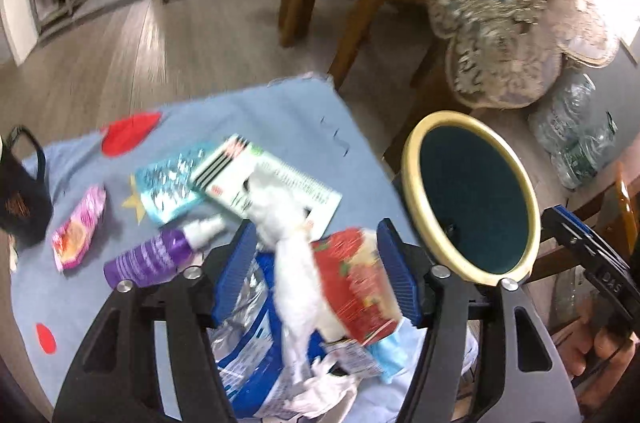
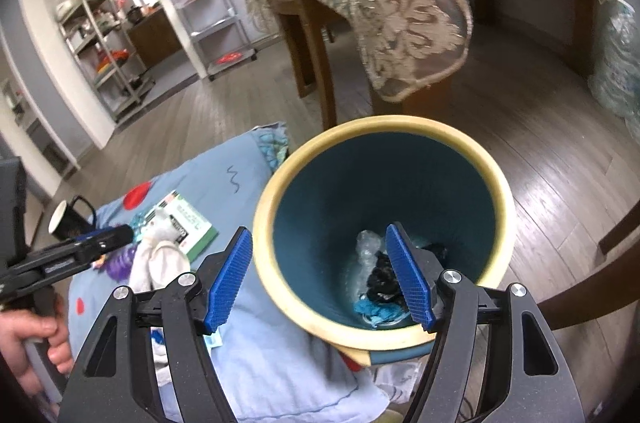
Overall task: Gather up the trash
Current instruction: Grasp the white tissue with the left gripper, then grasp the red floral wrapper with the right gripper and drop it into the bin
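Now we carry a tissue (image 1: 296, 263) in our left gripper (image 1: 316, 263) — whether its jaws pinch, we cannot tell — toward the bin (image 2: 280, 223), whose near wall lies between our right gripper's (image 2: 320, 279) spread jaws; next, swing over and drop.

Trash (image 2: 380, 283) inside teal bin (image 2: 280, 303).

I've got a light blue cloth (image 1: 280, 111) spread as the surface, a purple spray bottle (image 1: 160, 255) lying on it, pink wrapper (image 1: 78, 233) left of that, shiny teal packet (image 1: 168, 183), white-green leaflet (image 1: 272, 183) overlapping it, dark mug (image 1: 24, 199) at my left edge.
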Demonstrator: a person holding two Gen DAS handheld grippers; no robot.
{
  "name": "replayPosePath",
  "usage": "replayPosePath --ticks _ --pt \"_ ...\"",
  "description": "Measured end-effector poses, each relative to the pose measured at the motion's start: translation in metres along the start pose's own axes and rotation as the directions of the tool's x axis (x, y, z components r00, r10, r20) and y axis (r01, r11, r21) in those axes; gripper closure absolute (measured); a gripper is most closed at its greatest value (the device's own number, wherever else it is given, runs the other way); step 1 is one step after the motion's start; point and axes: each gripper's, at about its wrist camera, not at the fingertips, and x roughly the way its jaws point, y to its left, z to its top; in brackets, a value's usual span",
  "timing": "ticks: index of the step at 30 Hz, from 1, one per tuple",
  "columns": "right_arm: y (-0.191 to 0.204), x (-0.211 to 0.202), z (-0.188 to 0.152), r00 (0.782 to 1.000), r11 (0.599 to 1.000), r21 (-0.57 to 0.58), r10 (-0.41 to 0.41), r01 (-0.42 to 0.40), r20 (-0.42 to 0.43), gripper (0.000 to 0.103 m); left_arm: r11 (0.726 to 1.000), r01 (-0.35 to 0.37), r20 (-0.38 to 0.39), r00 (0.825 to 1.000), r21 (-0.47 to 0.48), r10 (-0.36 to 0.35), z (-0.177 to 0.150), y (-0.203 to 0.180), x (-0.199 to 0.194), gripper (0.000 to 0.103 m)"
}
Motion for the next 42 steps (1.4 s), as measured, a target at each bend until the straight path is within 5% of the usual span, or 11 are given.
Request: replayPosePath --ticks 8,13,20,29,42 --pt "0.013 0.005 -0.007 0.999 0.999 -0.05 0.011 -0.013 -0.034 0.033 0.997 0.047 -0.096 0.994 -0.06 -0.052 -0.012 0.017 0.026 0.065" --pt "0.02 0.004 -0.01 0.999 0.996 -0.081 0.019 -0.022 -0.036 0.033 0.995 0.063 -0.101 0.992 -0.08 -0.071 -0.015 0.019 0.031 0.097" --pt "0.031 0.004 -0.012 0.998 0.993 -0.11 0.042 -0.046 -0.039 0.033 0.995 0.072 -0.047 0.996 -0.07 -0.076 -0.013 0.026 0.01 0.098" --pt "0.061 0.011 -0.017 0.993 0.981 -0.163 0.096 -0.105 -0.066 0.033 0.984 0.064 0.068 0.996 -0.169 -0.053 -0.014 0.073 -0.038 0.098" --pt "0.123 0.052 -0.028 0.973 0.933 -0.297 0.158 -0.203 -0.168 0.035 0.977 0.068 0.098 0.994 -0.203 -0.049 -0.025 0.101 -0.054 0.098"
